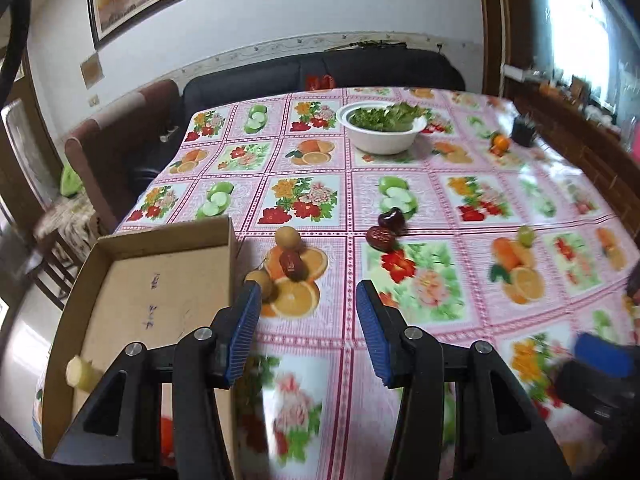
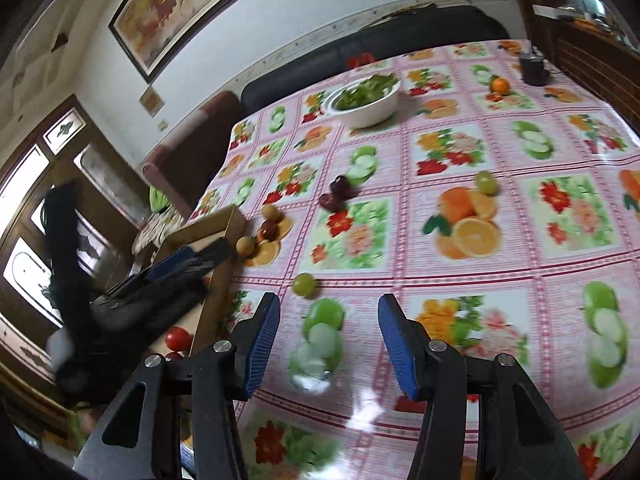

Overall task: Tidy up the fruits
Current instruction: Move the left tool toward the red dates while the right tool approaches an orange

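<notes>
My left gripper [image 1: 308, 292] hangs open over the flowered tablecloth with nothing between its blue pads. Just left of it lies a shallow cardboard box [image 1: 140, 280] holding a pale fruit piece [image 1: 82, 372] and a tomato [image 2: 177, 338]. Beyond the fingers sit two tan round fruits [image 1: 288, 237], [image 1: 260, 282] and a red date [image 1: 292, 266]. Two darker dates [image 1: 382, 232] lie farther right. My right gripper [image 2: 330, 308] is open and empty. A green grape [image 2: 303, 284] lies just past its left finger. A second green fruit [image 2: 486, 182] and a small orange [image 2: 500, 85] are farther off.
A white bowl of greens [image 1: 380, 126] stands toward the table's far side, with a dark cup [image 2: 534, 66] at the far right corner. A dark sofa [image 1: 320, 72] and a brown chair [image 1: 120, 136] border the table. The left gripper [image 2: 216, 250] hovers above the box's near rim.
</notes>
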